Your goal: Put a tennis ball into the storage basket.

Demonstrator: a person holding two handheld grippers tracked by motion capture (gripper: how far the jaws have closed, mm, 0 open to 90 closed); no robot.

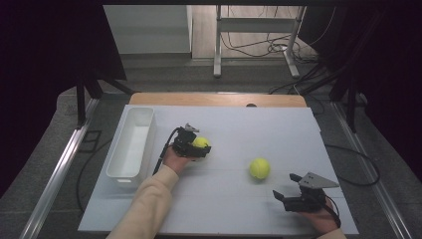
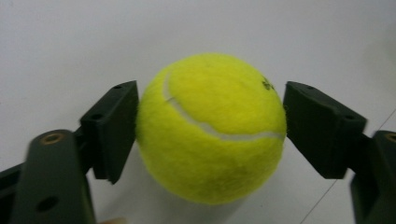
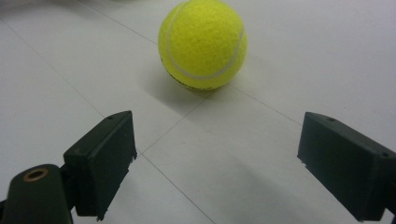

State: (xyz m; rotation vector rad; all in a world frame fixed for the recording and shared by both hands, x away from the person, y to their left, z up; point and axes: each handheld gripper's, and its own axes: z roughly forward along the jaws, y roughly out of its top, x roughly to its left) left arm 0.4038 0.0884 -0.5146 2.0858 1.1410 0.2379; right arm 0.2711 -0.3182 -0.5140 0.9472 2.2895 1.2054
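Note:
A yellow tennis ball (image 2: pixel 211 140) sits between the black jaws of my left gripper (image 2: pixel 211 121), and both pads press on its sides. In the high view this ball (image 1: pixel 201 142) and the left gripper (image 1: pixel 198 148) are at the middle left of the white table top (image 1: pixel 239 124), just right of the bin. A second tennis ball (image 1: pixel 260 168) lies free on the table right of centre. My right gripper (image 1: pixel 284 185) stands open at the front right, a short way from that ball (image 3: pixel 202 44), with nothing between its jaws (image 3: pixel 215 154).
A long white bin (image 1: pixel 130 147) stands along the table's left side, and it looks empty. Beyond the far edge are a metal frame's legs (image 1: pixel 217 45) and loose cables on the floor. Dark curtains hang on both sides.

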